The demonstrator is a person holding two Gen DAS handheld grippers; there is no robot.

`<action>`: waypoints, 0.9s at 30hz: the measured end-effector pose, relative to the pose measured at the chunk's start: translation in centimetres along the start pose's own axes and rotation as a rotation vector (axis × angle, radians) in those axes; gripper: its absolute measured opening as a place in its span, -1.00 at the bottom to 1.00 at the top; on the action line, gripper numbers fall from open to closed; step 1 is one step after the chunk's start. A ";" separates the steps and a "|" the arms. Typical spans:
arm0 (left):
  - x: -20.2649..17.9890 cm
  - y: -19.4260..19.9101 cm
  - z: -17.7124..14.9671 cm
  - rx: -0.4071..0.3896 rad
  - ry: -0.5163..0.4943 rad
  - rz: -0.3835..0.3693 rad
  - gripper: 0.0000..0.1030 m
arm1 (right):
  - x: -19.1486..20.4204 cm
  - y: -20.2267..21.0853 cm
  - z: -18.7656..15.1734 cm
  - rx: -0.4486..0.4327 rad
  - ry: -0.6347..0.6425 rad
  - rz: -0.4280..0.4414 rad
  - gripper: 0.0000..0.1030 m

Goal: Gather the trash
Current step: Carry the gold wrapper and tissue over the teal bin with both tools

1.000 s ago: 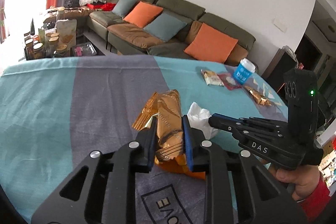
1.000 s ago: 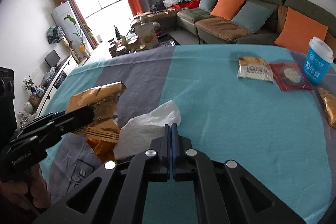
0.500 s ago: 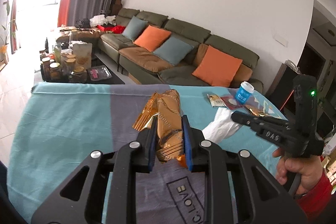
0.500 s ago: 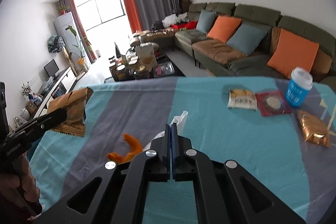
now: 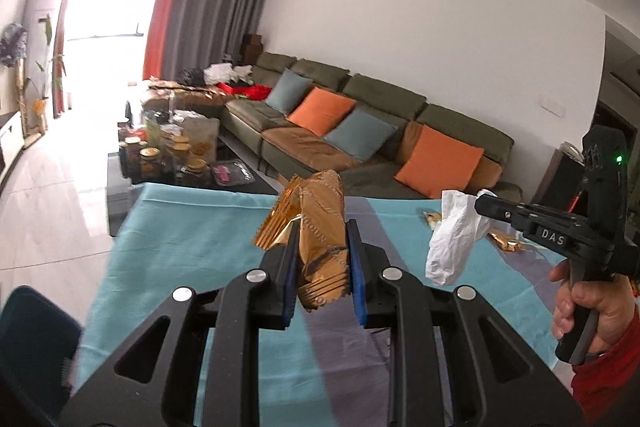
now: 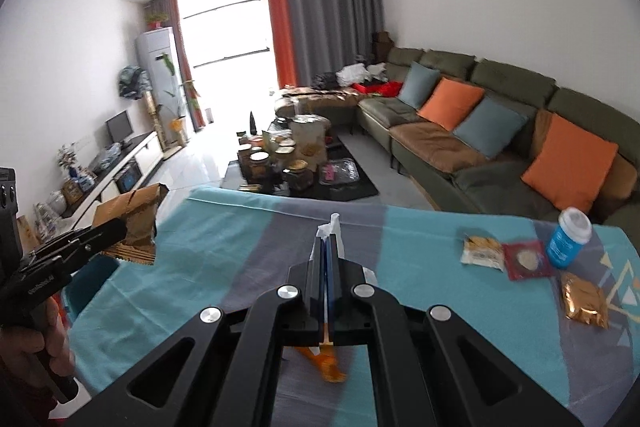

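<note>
My left gripper (image 5: 322, 227) is shut on a crumpled gold wrapper (image 5: 320, 227) and holds it well above the teal and grey tablecloth (image 5: 192, 247); the wrapper also shows in the right wrist view (image 6: 134, 223). My right gripper (image 6: 328, 239) is shut on a white tissue (image 5: 452, 235), whose tip (image 6: 332, 221) sticks out past the jaws. An orange scrap (image 6: 326, 363) lies on the cloth below the right gripper.
At the table's right end lie a pale snack packet (image 6: 482, 253), a red packet (image 6: 528, 261), a blue cup (image 6: 568, 237) and a gold wrapper (image 6: 584, 301). A sofa (image 6: 500, 131) and a cluttered coffee table (image 6: 296, 159) stand beyond. A dark chair (image 5: 36, 339) sits lower left.
Both grippers have risen from the table with their loads, the wrapper and the tissue. The orange scrap stayed on the cloth.
</note>
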State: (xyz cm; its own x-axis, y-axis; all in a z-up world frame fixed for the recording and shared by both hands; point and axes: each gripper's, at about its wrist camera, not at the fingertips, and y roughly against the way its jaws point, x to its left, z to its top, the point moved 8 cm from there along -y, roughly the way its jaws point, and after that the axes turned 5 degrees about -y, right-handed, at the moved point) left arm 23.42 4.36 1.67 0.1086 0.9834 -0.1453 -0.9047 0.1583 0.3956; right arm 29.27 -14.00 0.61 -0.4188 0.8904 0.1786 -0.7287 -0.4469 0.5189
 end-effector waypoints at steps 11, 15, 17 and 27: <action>6.2 8.3 0.1 -0.080 0.022 0.163 -0.58 | 12.0 0.0 1.6 -0.024 0.121 0.186 -1.00; 9.1 11.3 -0.4 -0.096 0.040 0.239 -0.58 | 16.7 -0.5 1.6 -0.016 0.164 0.272 -1.00; 10.6 12.6 -0.6 -0.099 0.052 0.275 -0.58 | 19.3 -0.9 1.6 -0.006 0.186 0.315 -1.00; 17.9 18.5 -3.6 -0.083 0.122 0.430 -0.58 | 29.3 -3.7 0.5 0.065 0.263 0.484 -1.00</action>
State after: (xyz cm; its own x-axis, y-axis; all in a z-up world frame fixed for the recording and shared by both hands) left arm 7.10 24.56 3.15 -0.3295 0.9397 -0.0913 -0.8872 -0.2751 0.3705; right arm 19.95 13.77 4.36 -0.8250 0.5289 0.1992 -0.3878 -0.7862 0.4812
